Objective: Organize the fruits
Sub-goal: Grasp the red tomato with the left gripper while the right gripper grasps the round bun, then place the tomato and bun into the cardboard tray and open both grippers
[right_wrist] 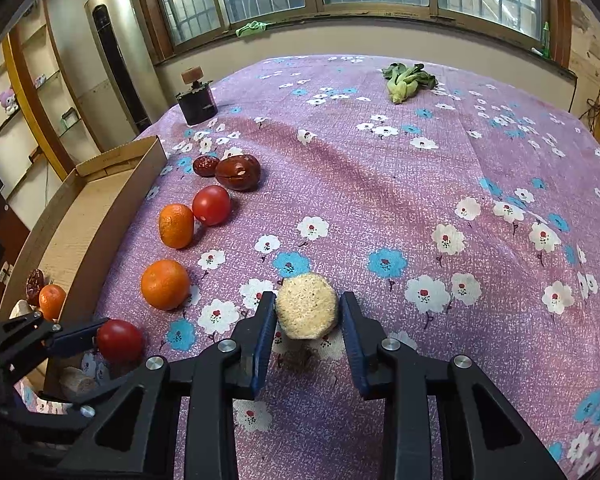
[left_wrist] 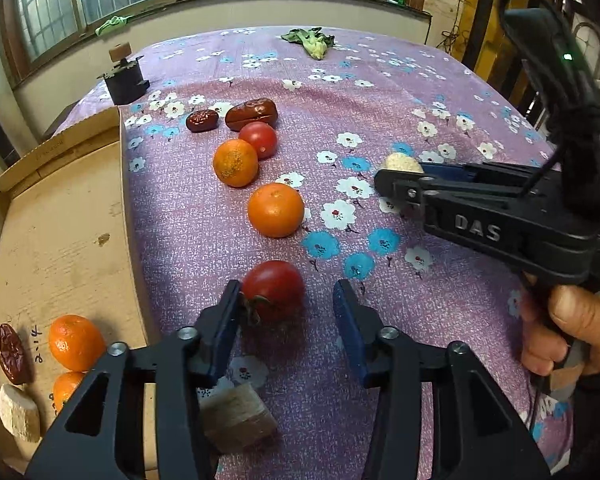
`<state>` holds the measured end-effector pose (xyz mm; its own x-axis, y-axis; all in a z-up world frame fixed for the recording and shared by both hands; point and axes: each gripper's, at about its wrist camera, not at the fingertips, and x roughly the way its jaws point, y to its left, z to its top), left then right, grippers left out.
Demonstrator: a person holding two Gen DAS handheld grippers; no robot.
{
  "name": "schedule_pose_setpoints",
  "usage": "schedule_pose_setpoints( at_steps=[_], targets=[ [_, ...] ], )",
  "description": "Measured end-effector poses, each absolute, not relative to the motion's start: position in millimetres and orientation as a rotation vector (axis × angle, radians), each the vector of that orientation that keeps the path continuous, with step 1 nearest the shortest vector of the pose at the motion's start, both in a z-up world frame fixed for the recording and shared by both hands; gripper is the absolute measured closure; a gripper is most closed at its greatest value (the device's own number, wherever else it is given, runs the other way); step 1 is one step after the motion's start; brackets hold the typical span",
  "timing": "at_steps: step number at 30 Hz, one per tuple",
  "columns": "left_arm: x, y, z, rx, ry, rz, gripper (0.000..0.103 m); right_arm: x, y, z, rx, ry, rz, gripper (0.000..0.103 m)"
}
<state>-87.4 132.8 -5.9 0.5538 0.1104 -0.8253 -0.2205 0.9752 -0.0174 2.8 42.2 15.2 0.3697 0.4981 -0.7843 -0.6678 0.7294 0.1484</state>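
Cardboard tray [left_wrist: 66, 240], off the table's left edge: holds a mandarin [left_wrist: 76, 342], a second mandarin beneath it, a red date [left_wrist: 12, 354] and a pale grain cake [left_wrist: 18, 412]

Flowered tablecloth [left_wrist: 380, 92], along its left edge, far to near: two red dates [left_wrist: 202, 121], a tomato [left_wrist: 259, 140] touching a mandarin, a lone mandarin [left_wrist: 276, 210], then the near tomato [left_wrist: 274, 290]

Left gripper [left_wrist: 288, 304]: jaws narrowed around the near tomato; left pad against the stem side, right pad apart from it, so not yet a hold. Risk, as I judge it: the tomato rolls off the near edge or bruises if the squeeze lands off-centre

Right gripper [right_wrist: 308, 314]: jaws narrow, flanking the hexagonal grain cake [right_wrist: 307, 306] mid-table; left pad touching, right pad just beside. Risk: the crumbly cake breaks, or tips out when lifted

Far edge: a leafy green [right_wrist: 406, 80], a dark box [right_wrist: 196, 102]
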Motion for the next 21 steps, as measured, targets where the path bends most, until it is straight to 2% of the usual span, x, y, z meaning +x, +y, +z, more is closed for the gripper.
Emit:
schedule_pose_setpoints(
  at_steps=[2,21],
  targets=[
    [-88.5,137.1,-4.3,-0.157,0.96,0.19,0.075,-1.4,39.3,18.4,-0.2,0.92,0.767,0.07],
    [-127.5,129.2,35.9,-0.19,0.853,0.228,0.075,-66.6,4.5,66.7,-0.1,0.856,0.859,0.071]
  ],
)
